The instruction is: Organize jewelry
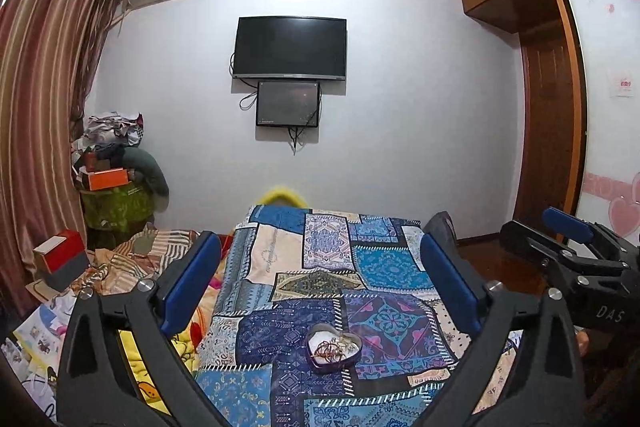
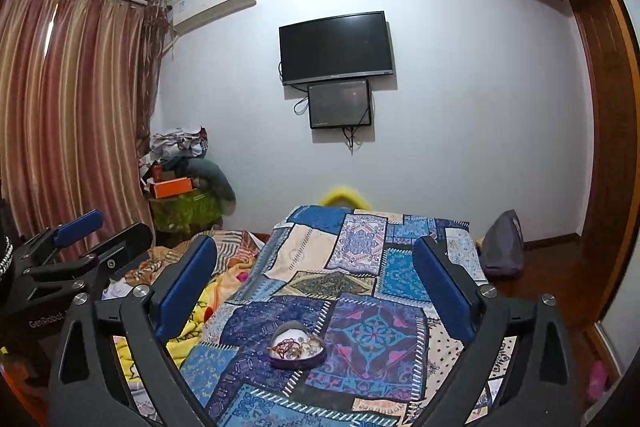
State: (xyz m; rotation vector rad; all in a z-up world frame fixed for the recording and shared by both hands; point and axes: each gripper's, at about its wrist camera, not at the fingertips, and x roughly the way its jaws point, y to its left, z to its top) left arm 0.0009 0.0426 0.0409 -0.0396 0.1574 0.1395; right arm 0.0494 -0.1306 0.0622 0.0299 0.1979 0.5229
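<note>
A purple heart-shaped tin (image 1: 320,366) sits on a blue patchwork cloth (image 1: 386,261), low in the left wrist view. Tangled jewelry (image 1: 330,347), reddish beads and gold pieces, lies inside it. My left gripper (image 1: 320,241) is open, its blue pads wide apart above and behind the tin, nothing between them. In the right wrist view the same tin (image 2: 296,363) with the jewelry (image 2: 290,347) lies below my right gripper (image 2: 315,243), which is also open and holds nothing. Each gripper shows at the edge of the other's view.
Rumpled bedding (image 1: 136,259) and a red and grey box (image 1: 62,259) lie left of the cloth. A cluttered stand with an orange box (image 1: 108,179) is by the striped curtain (image 1: 36,87). A TV (image 1: 290,47) hangs ahead. A grey bag (image 2: 504,247) and wooden wardrobe (image 1: 548,115) are right.
</note>
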